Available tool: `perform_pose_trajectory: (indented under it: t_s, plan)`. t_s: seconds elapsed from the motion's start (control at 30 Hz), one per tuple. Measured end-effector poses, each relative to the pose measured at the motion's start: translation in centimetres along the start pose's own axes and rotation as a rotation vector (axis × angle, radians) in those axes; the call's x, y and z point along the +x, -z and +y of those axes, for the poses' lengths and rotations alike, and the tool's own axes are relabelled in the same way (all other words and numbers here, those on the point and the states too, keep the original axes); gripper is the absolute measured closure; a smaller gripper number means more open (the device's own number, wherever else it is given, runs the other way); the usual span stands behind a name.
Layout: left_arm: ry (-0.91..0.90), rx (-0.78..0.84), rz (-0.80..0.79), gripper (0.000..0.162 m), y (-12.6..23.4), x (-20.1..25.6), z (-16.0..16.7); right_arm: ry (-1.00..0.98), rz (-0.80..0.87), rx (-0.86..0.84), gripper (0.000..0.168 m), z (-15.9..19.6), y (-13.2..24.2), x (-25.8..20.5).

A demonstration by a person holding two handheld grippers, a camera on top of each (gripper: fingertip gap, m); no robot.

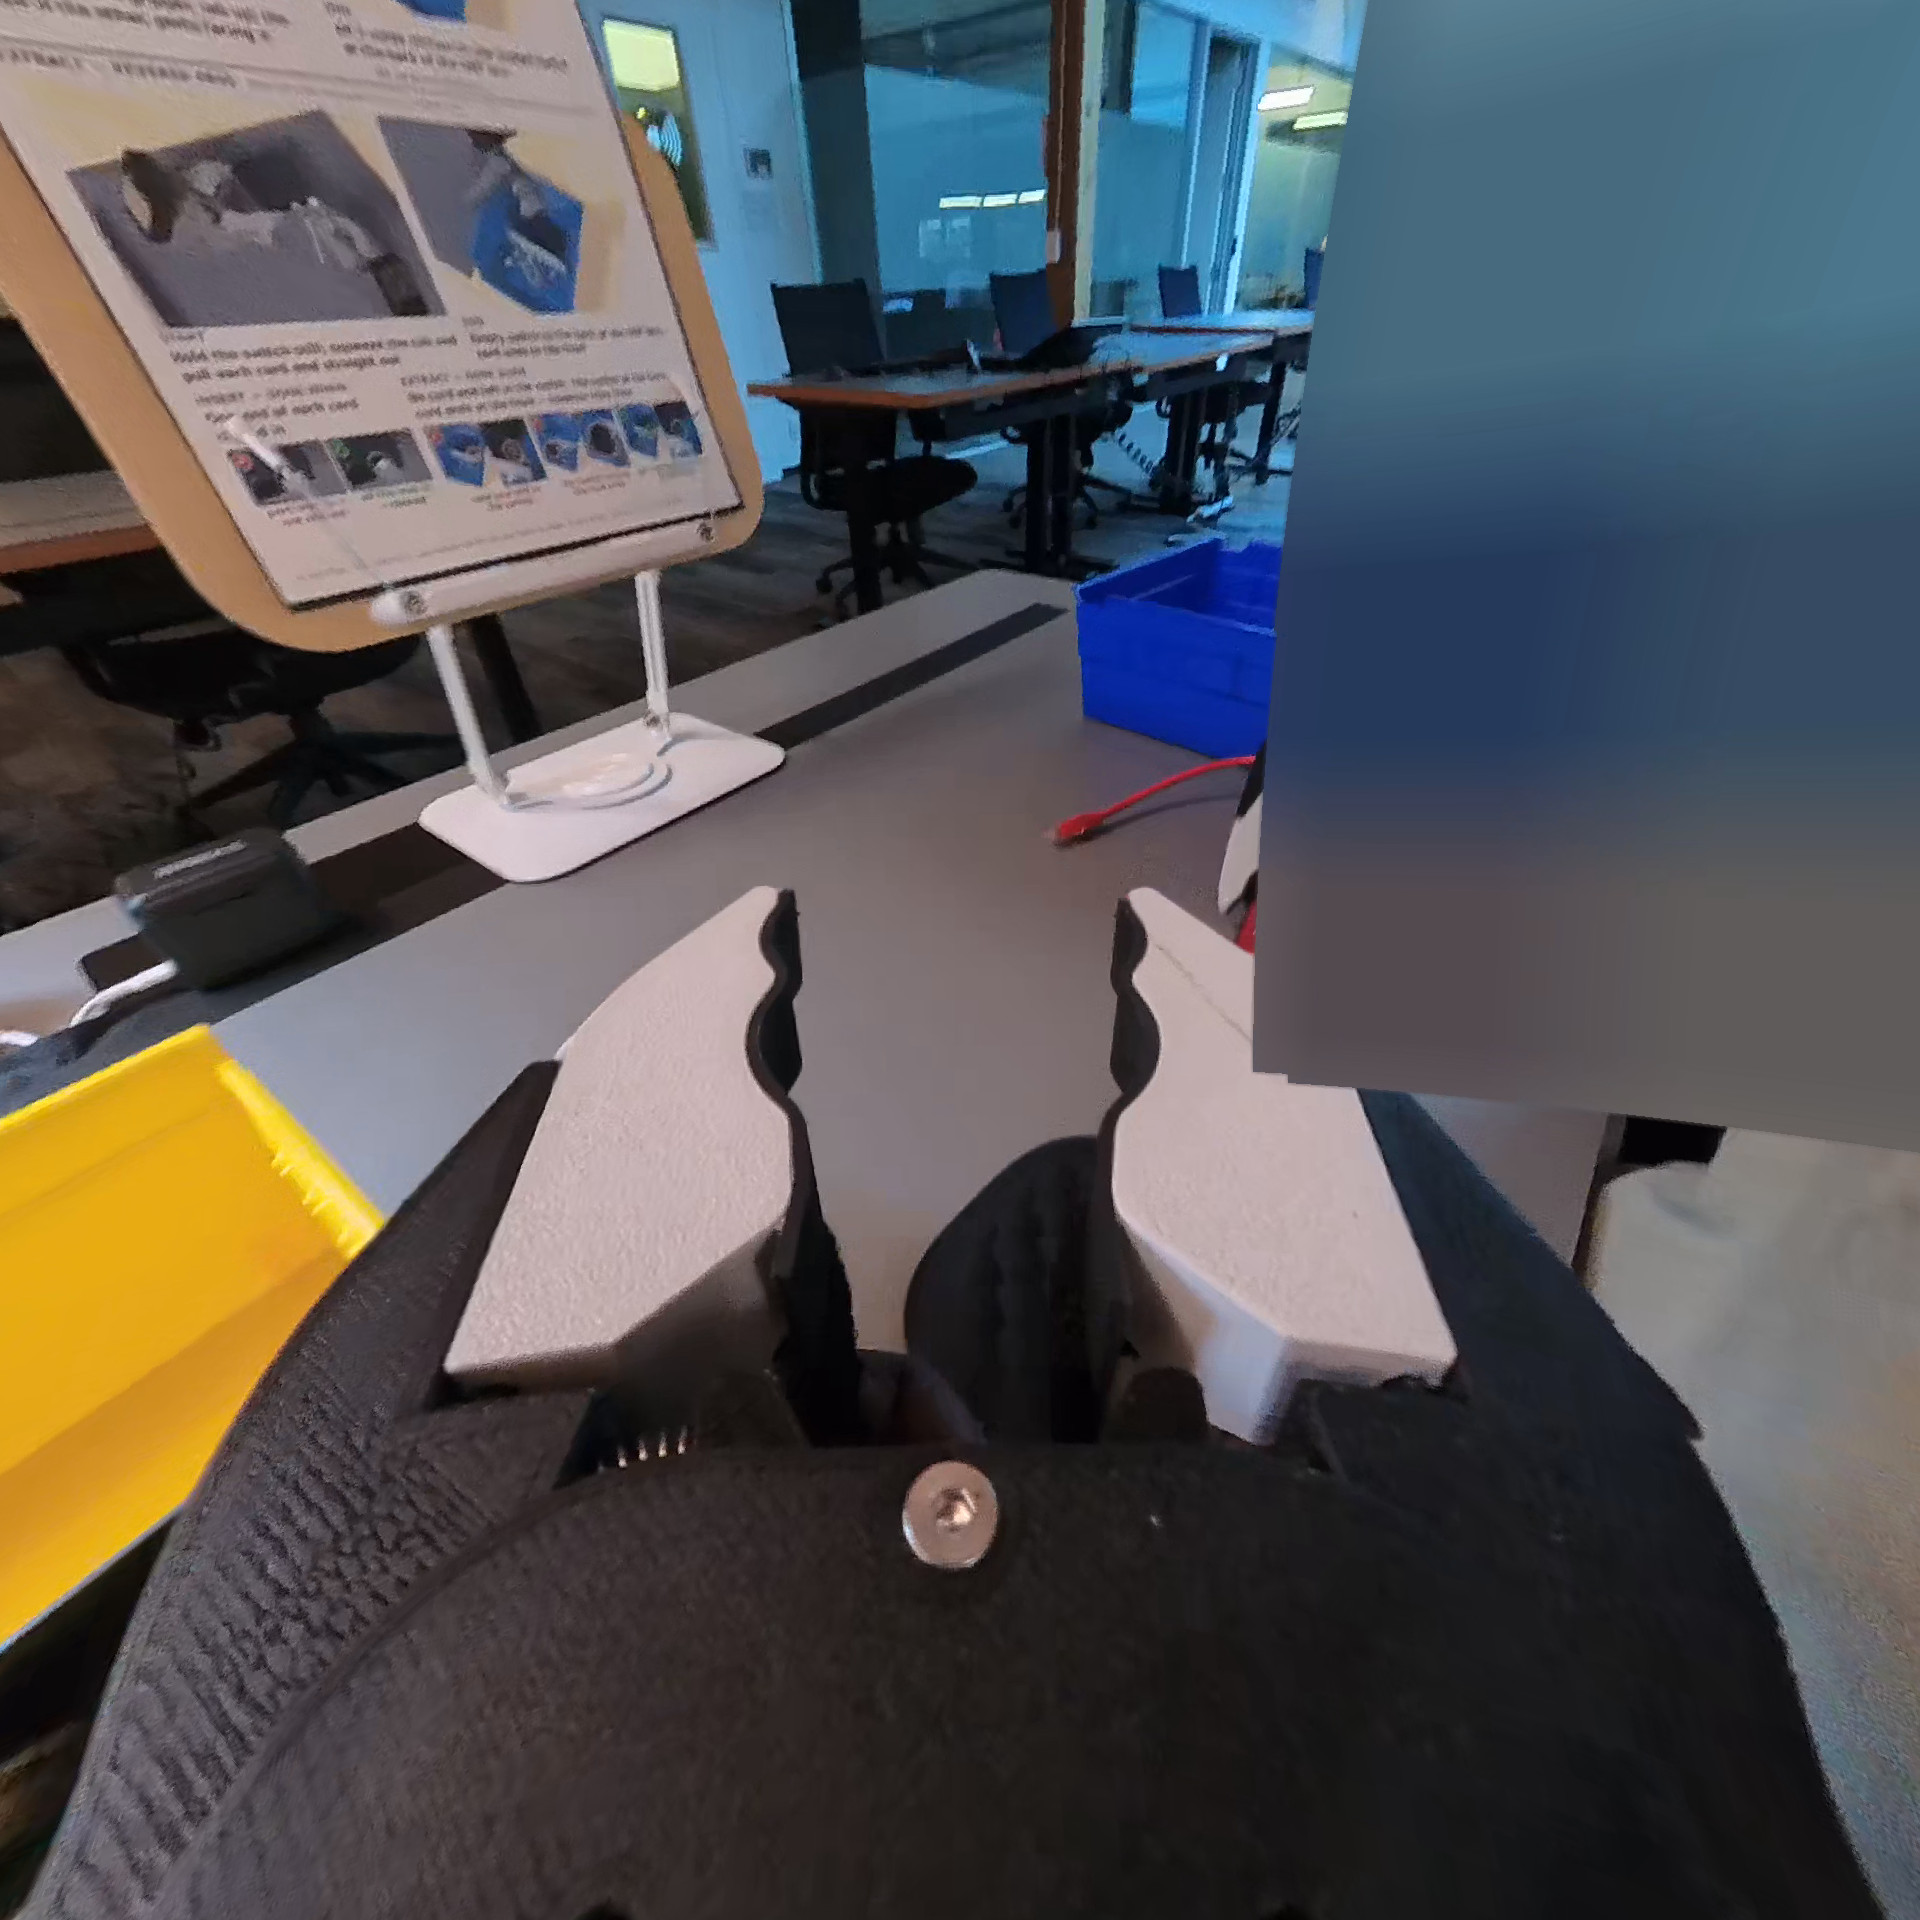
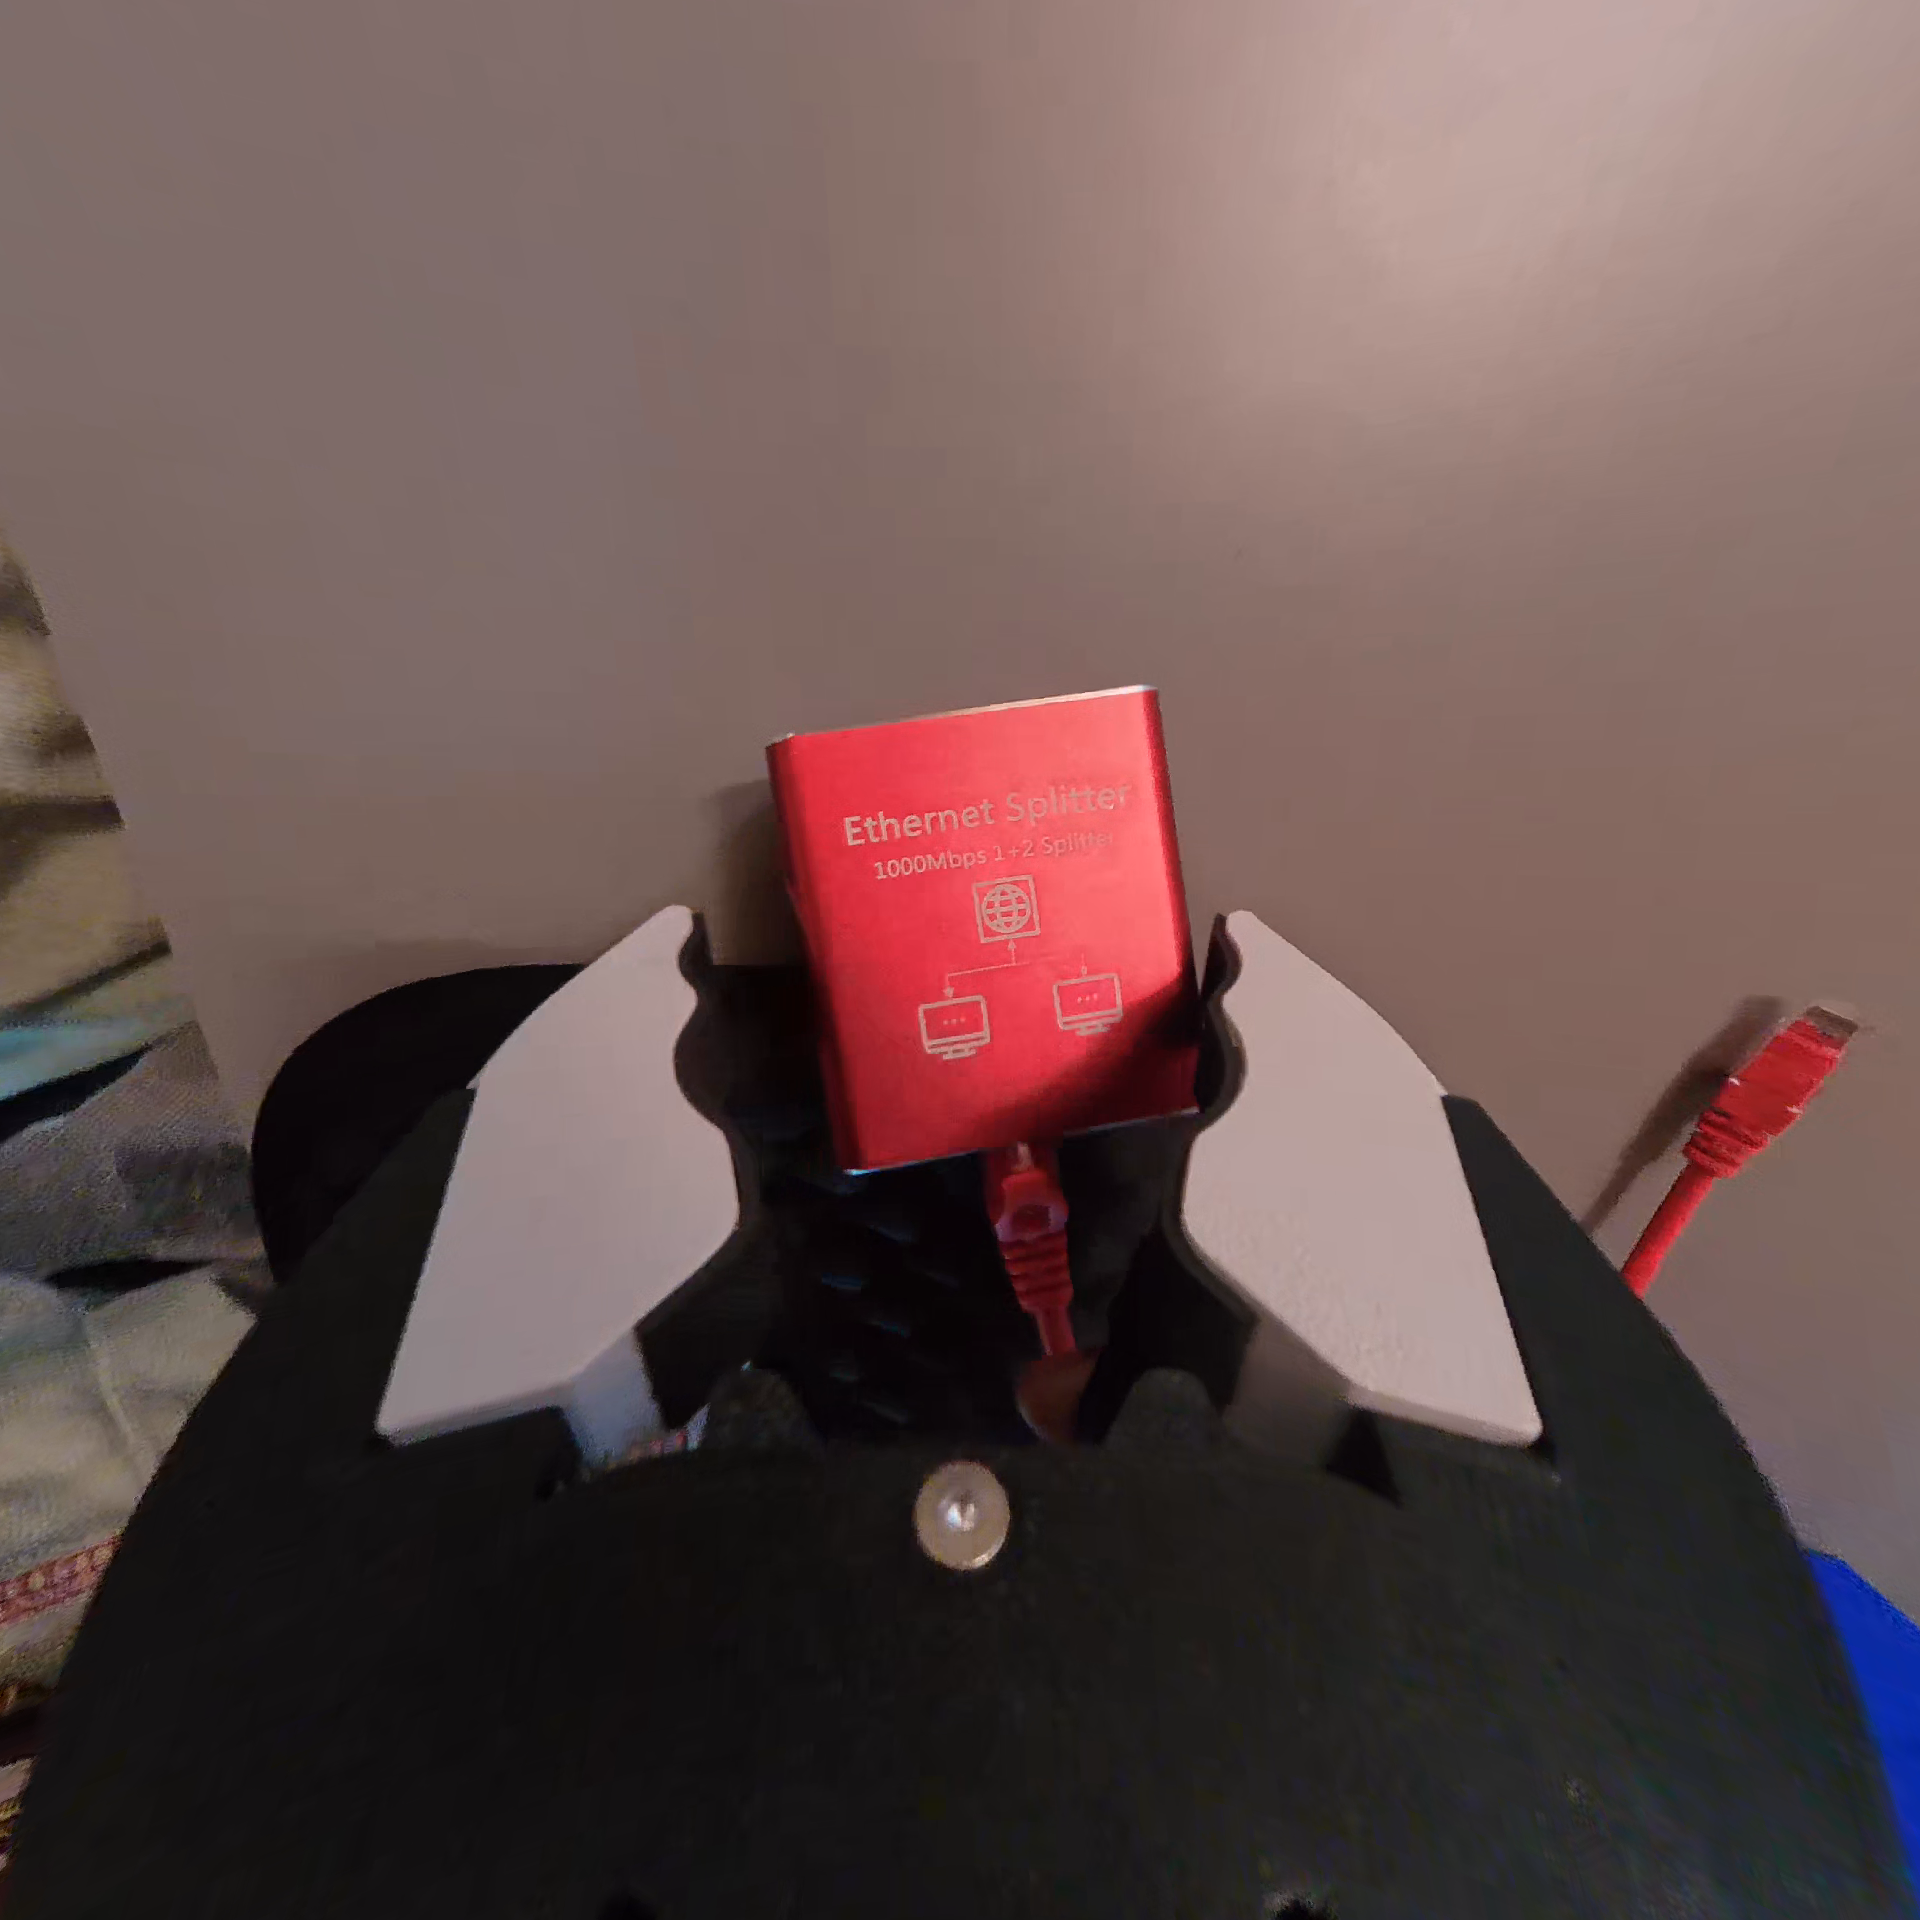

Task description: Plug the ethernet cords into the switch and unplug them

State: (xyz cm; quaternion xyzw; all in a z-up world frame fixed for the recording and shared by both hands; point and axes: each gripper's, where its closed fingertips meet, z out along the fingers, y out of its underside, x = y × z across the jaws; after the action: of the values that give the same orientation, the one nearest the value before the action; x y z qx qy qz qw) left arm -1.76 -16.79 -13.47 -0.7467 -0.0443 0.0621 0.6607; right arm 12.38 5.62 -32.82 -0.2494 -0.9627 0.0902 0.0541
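A blue bin (image 1: 1179, 649) is sitting at the right of the left wrist view, a yellow bin (image 1: 135, 1226) is filling its lower left, and an instruction sheet on a white stand (image 1: 603, 774) is leaning across the upper left, with a small black box (image 1: 223, 904) lying at the left edge of the grey table (image 1: 935, 831). A large blurred patch is covering the upper right of that view, hiding whatever is lying behind it. The left gripper (image 1: 956, 935) is hanging low over the bare table with its jaws spread and nothing between them; a loose red cord end (image 1: 1081, 826) is lying on the table just beyond it, to the right. In the right wrist view, the right gripper (image 2: 961, 935) is pointing down at the table, its jaws parted around the red switch (image 2: 987, 925); whether they are pressing on it cannot be told. One red cord (image 2: 1029, 1236) is sitting plugged into the switch's near end, at centre frame. A second cord's plug (image 2: 1766, 1091) is lying free at right.
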Motion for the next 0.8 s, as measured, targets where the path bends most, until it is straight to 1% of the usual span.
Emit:
perform_pose_trajectory:
  t_s: [0.03,0.1,0.17,0.27,0.37,0.4,0.47,0.53,0.6,0.7,0.8]
  plan:
    - [0.006,-0.023,-0.018,0.104,0.6,-0.4,0.2,-0.008,0.024,0.040,0.075,-0.3,0.3,0.1]
    - [0.034,-0.080,-0.072,0.101,1.8,-1.7,1.0,-0.011,0.078,0.159,0.074,-1.2,1.2,0.4]
    - [0.057,-0.128,-0.175,0.101,3.2,-3.9,1.8,-0.013,0.150,0.298,0.074,-2.3,2.8,1.0]
    - [0.085,-0.282,-0.406,0.102,6.0,-8.3,4.5,-0.033,0.266,0.486,0.074,-3.6,5.3,2.1]
    - [0.136,-0.492,-0.653,0.104,9.1,-12.2,8.6,-0.028,0.365,0.637,0.084,-4.6,7.6,2.7]
    - [0.154,-0.530,-0.699,0.107,9.6,-12.9,9.5,-0.032,0.382,0.679,0.084,-4.9,8.3,2.8]
    - [0.216,-0.574,-0.692,0.113,9.4,-13.2,11.0,-0.043,0.404,0.755,0.086,-5.4,9.4,2.7]
    - [0.295,-0.603,-0.627,0.116,8.4,-12.8,12.5,-0.040,0.421,0.797,0.090,-5.7,10.0,2.5]
    - [0.337,-0.643,-0.621,0.122,8.2,-13.0,14.0,-0.030,0.441,0.772,0.096,-5.4,9.7,2.4]
    - [0.393,-0.709,-0.627,0.124,8.2,-13.4,16.2,-0.015,0.436,0.721,0.095,-5.1,8.7,2.1]
    - [0.404,-0.741,-0.609,0.126,7.7,-13.3,17.1,-0.006,0.434,0.712,0.096,-5.4,8.6,1.9]
